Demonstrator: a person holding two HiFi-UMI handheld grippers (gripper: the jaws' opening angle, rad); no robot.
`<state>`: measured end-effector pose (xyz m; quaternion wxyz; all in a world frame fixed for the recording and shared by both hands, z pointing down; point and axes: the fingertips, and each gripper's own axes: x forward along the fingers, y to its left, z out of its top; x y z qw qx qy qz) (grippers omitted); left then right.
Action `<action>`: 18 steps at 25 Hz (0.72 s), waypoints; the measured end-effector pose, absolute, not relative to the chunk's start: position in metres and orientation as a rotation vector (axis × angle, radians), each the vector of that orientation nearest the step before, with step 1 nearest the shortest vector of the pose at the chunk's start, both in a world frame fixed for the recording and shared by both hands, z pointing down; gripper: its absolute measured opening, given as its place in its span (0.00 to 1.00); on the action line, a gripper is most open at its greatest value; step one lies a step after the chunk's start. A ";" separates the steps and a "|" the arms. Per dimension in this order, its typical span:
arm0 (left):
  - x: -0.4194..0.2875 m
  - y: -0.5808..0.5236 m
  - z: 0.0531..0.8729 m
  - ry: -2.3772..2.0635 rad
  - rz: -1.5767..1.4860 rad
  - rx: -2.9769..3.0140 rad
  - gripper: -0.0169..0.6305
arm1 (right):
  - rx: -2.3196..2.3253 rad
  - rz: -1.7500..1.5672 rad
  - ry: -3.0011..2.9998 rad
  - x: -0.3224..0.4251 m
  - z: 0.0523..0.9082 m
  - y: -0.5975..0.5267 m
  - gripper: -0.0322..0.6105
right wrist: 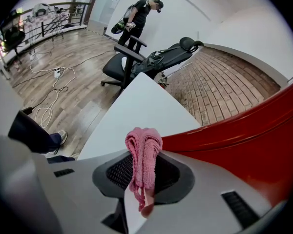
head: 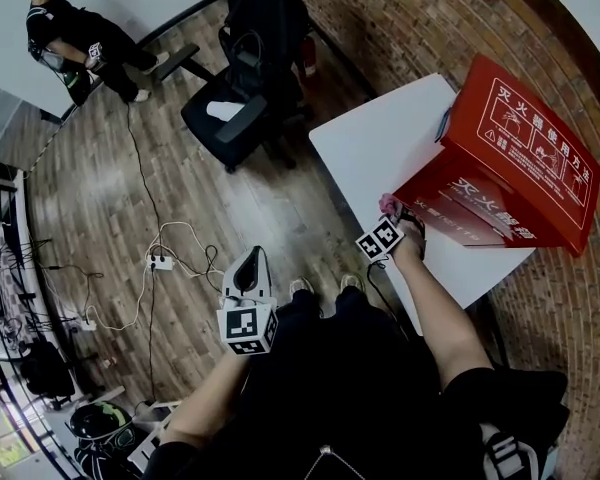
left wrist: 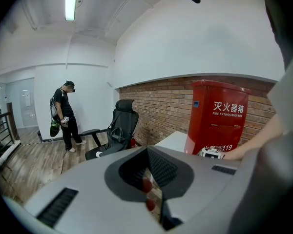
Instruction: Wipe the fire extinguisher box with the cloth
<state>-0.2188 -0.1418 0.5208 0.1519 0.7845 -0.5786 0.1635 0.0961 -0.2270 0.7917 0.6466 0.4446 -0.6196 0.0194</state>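
Just beside the red fire extinguisher box (head: 525, 148) sits bunched pink cloth (right wrist: 144, 152).

This looks like an open office or studio room with a wood-plank floor (head: 190, 178), white walls and a curved brick wall (head: 400, 18), lit by a ceiling tube light (left wrist: 70, 2). A black office chair (head: 245, 93) stands near a white table (head: 380, 148). A power strip (head: 160, 262) with loose cables (head: 130, 313) lies on the floor, a metal railing (right wrist: 51, 9) runs along one side, and a person (head: 75, 43) stands by the far wall.
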 end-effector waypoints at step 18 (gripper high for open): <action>-0.238 -0.126 0.528 -1.724 0.507 2.176 0.07 | 0.956 0.095 -1.407 0.094 0.836 -0.228 0.21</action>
